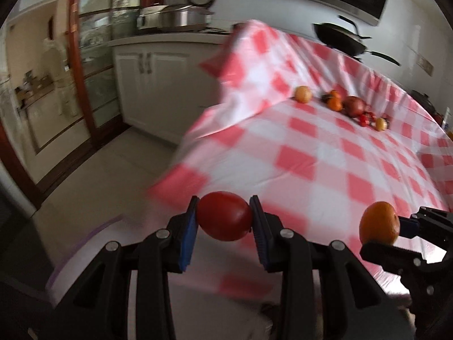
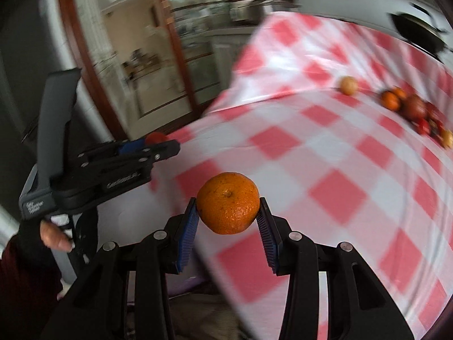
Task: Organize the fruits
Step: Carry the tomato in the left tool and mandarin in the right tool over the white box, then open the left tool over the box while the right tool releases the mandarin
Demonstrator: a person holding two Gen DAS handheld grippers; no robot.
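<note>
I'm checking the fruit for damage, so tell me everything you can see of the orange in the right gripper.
The orange is round, bright, with dimpled peel, dark specks and a small stem scar facing the camera. The right gripper is shut on it, blue ribbed pads pressing both sides. It is held in the air above the checked tablecloth. No damage shows.

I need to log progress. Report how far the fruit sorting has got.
Done: nothing visibly sorted yet.
In hand: the left gripper clamps a red tomato; the right gripper clamps a mandarin.
Left: a cluster of fruit lies loose at the far side of the checked tablecloth.
</note>
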